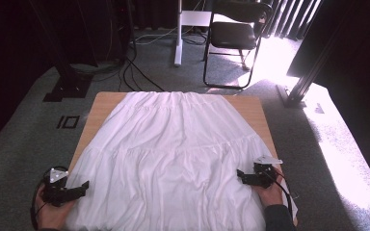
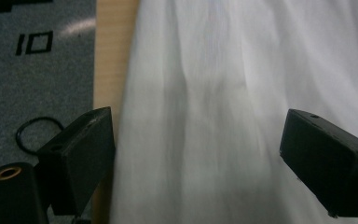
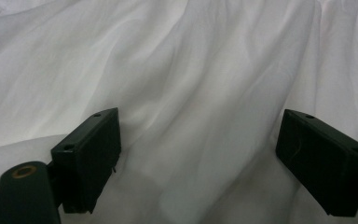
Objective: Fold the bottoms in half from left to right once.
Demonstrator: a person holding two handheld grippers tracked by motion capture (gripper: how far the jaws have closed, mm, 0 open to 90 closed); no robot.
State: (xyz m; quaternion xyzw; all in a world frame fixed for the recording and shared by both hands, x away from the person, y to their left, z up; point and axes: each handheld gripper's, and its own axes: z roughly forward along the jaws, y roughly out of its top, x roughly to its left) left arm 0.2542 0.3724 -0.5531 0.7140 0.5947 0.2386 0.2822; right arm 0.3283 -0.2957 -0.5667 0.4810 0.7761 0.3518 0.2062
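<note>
A white gathered skirt (image 1: 173, 144) lies spread flat over most of a wooden table (image 1: 103, 103), waistband at the far edge and hem toward me. My left gripper (image 1: 84, 185) is at the near left, by the skirt's left edge, with its jaws pointing right toward the cloth. In the left gripper view it (image 2: 196, 126) stands open over the skirt (image 2: 237, 93) next to the bare table edge (image 2: 112, 56), nothing pinched. My right gripper (image 1: 241, 174) rests at the near right, pointing left onto the cloth. Its own view shows it (image 3: 200, 126) open above rumpled fabric (image 3: 191, 70).
Grey carpet surrounds the table. A black folding chair (image 1: 233, 36) and a white stand (image 1: 178, 33) are behind it, with cables (image 1: 135, 72) on the floor. A black frame post (image 1: 308, 77) stands at the right rear. A black cable loop (image 2: 37, 133) lies on the carpet.
</note>
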